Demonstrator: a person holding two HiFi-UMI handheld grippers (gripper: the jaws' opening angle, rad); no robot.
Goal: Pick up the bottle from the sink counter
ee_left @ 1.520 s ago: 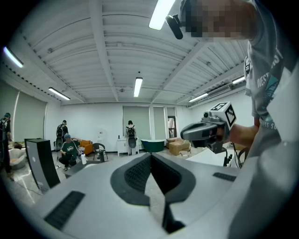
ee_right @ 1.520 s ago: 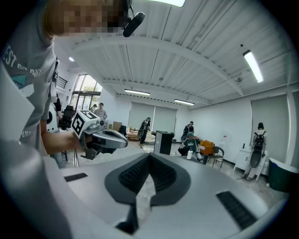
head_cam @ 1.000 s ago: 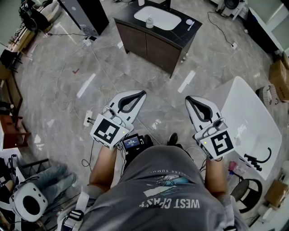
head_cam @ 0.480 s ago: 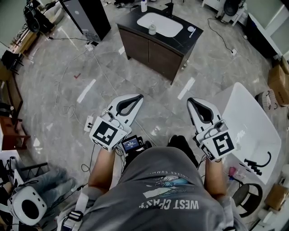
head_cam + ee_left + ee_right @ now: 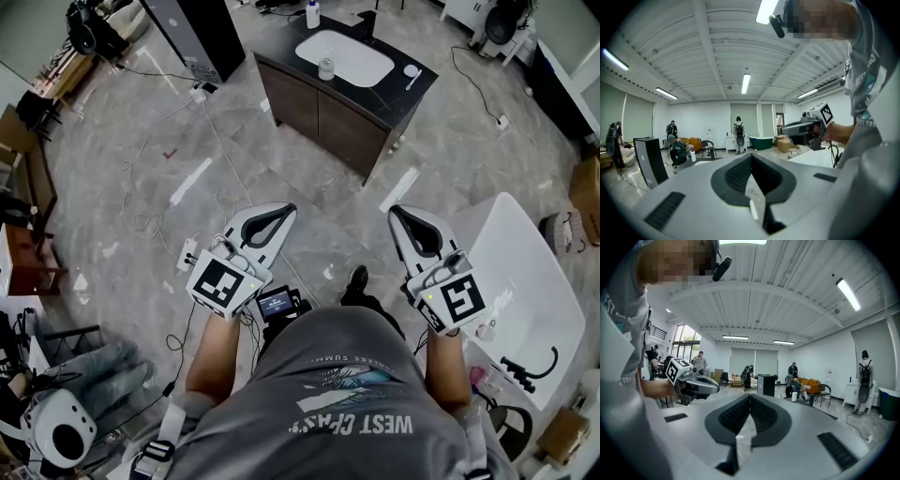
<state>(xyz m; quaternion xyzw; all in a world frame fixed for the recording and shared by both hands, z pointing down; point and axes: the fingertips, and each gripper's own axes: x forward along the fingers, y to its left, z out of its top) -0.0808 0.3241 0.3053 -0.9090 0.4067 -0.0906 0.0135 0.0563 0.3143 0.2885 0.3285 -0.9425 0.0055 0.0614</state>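
Floor point(image 5: 122, 150) of grey stone fills my left side, with a black cabinet point(image 5: 192, 33) standing in the top left corner.

Next across is the left gripper point(image 5: 284, 209), hanging out in front of my waist. Its marker cube faces me and its nose points up toward the sink unit. Its own view says it plainly: jaws together, pads meeting at the tip, nothing caught between them, just the open room beyond. A small lit screen point(image 5: 275, 300) sits at my belt between the two arms.

Up at centre I have the dark sink cabinet point(image 5: 319, 108) with its black tabletop point(image 5: 412, 92) and white basin point(image 5: 345, 56). A white bottle point(image 5: 312, 13) stands upright at the back left corner of that tabletop. A smaller clear bottle point(image 5: 326, 67) stands at the basin's left rim. A dark tap point(image 5: 366, 21) rises behind the basin, and a small white item point(image 5: 411, 72) lies to the basin's right. Both bottles are well apart from my grippers, with open floor between.

Further right, the right gripper point(image 5: 396, 212) is level with the left one, also over the floor. Jaws together here too, pads touching, nothing between them.

Past it, toward the right edge, lies a white bathtub point(image 5: 525, 272), with a cardboard box point(image 5: 589, 183) beyond it.
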